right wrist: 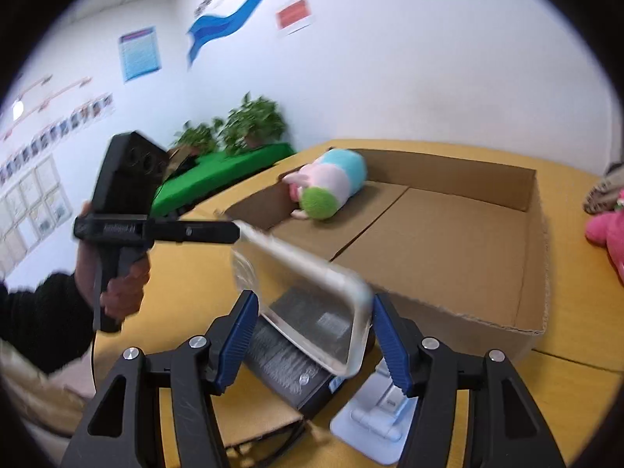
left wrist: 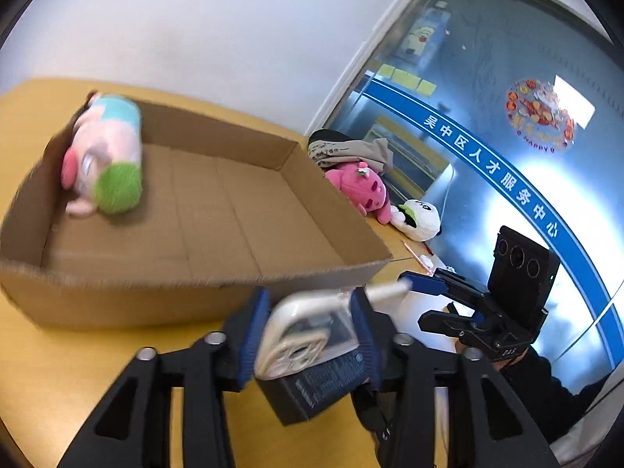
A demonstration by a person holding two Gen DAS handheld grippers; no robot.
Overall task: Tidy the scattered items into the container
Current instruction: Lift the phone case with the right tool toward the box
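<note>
One cardboard box (left wrist: 218, 202) stood open on the yellow table (left wrist: 97, 355), and one plush toy (left wrist: 107, 156), pink with a blue band and a green end, lay inside it against a far corner. Beyond the box's right wall, toward the table's far edge, sat two more soft toys: one pink (left wrist: 364, 189) and one white (left wrist: 419, 214), touching each other, with a grey cloth (left wrist: 351, 152) heaped behind them.

The left gripper (left wrist: 312, 331) had its two blue-padded fingers (left wrist: 255, 335) closed on one clear phone case (left wrist: 300, 335), held just short of the box's near wall and above one dark box (left wrist: 312, 390) lying on the table. In the right wrist view the case (right wrist: 312, 296) hung tilted, its long edge running from the left gripper's tip (right wrist: 230, 232) down toward the camera.

The right gripper (right wrist: 316, 345) stood open, its fingers either side of the case's lower corner without pinching it. One white stand (right wrist: 370, 409) lay beneath on the table beside the dark box (right wrist: 288, 366).
</note>
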